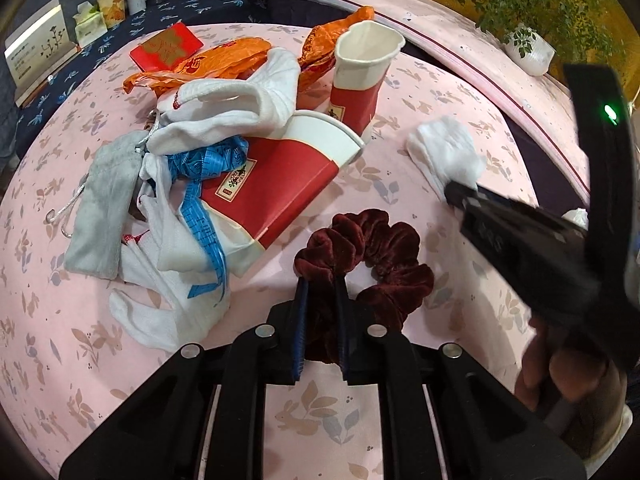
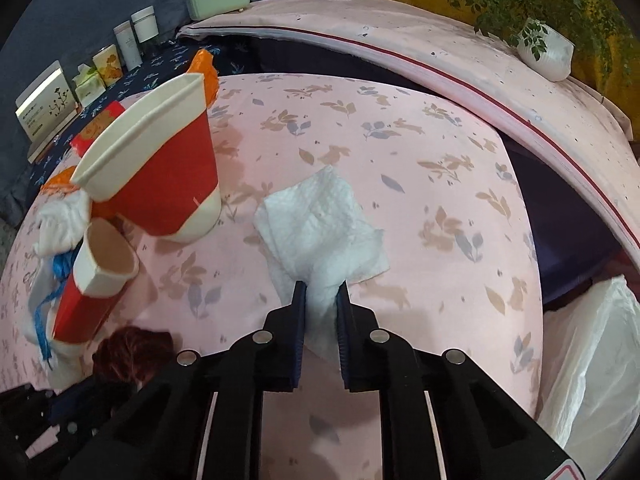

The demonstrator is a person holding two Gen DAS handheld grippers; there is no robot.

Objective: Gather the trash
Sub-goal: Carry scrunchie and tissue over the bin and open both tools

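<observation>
On the pink rabbit-print tablecloth [image 1: 400, 188] lies a dark red velvet scrunchie [image 1: 384, 240]; my left gripper [image 1: 322, 280] is shut on its near-left fold. To the right lies a crumpled white tissue [image 2: 320, 220], and my right gripper [image 2: 322, 286] is shut on its near corner. The left wrist view shows the same tissue [image 1: 444, 152] with the right gripper [image 1: 452, 192] at its lower edge. A red and white paper cup [image 1: 272, 184] lies on its side, and a dented one [image 1: 360, 80] stands upright behind it.
A heap at the left holds white cloth [image 1: 240, 96], a blue tape [image 1: 204, 168], a grey pouch [image 1: 104, 208], an orange plastic bag [image 1: 224, 60] and a red envelope [image 1: 166, 46]. A white bag [image 2: 592, 352] sits off the table's right edge. A potted plant [image 2: 544, 52] stands far right.
</observation>
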